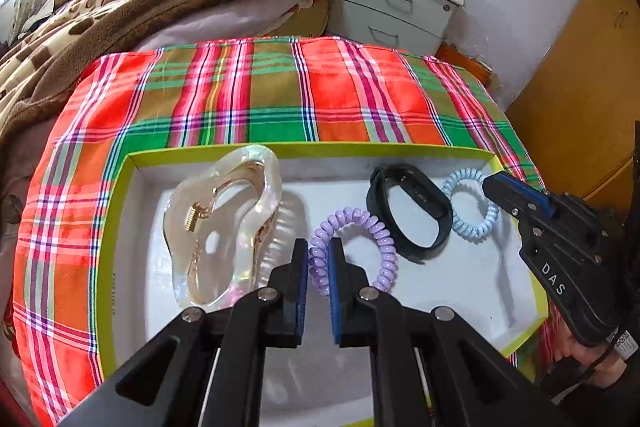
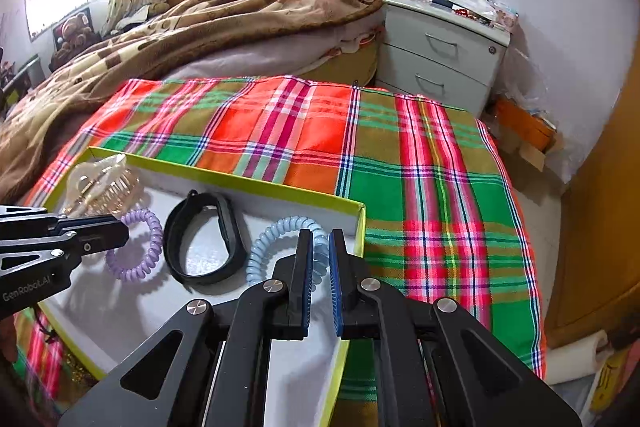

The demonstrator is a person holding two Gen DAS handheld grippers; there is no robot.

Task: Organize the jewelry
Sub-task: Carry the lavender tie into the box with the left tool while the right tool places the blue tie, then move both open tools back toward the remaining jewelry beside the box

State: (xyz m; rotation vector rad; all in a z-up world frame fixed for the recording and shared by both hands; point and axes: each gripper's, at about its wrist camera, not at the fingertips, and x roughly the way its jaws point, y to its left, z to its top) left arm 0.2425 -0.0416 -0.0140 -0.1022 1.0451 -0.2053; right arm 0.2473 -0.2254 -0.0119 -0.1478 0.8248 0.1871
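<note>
1. Fingers, left gripper (image 1: 319, 251): black with blue pads, drawn together to a narrow slot with nothing clamped, tips hanging over the purple spiral hair tie (image 1: 356, 247); a stretch of its coil shows through the slot.
2. Fingers, right gripper (image 2: 320, 239): same make, closed to the same narrow slot and empty, tips over the light blue spiral hair tie (image 2: 280, 247), whether touching it cannot be told.
3. Tray (image 1: 120, 211): shallow white box lid with a yellow-green rim, lying under both pairs of fingers and holding all four items.
4. Clear hair claw clip (image 1: 224, 223): translucent, gold spring, on its side just left of the left fingers, at the tray's left end.
5. Purple spiral hair tie: between the clip and the black band, directly at the left fingertips.
6. Black wristband (image 1: 408, 211): closed loop, lying flat between the two spiral ties, right of the left fingers and left of the right fingers.
7. Light blue spiral hair tie: at the tray's right end, touching or overlapping the wristband's edge.
8. Plaid cloth (image 2: 400, 163): red, green and orange, spread on the bed under the tray and stretching beyond the fingers.
9. Brown blanket (image 2: 192, 23): rumpled, well beyond the cloth.
10. Grey nightstand (image 2: 444, 51): two drawers, cluttered top, far ahead and to the right of the right fingers.
</note>
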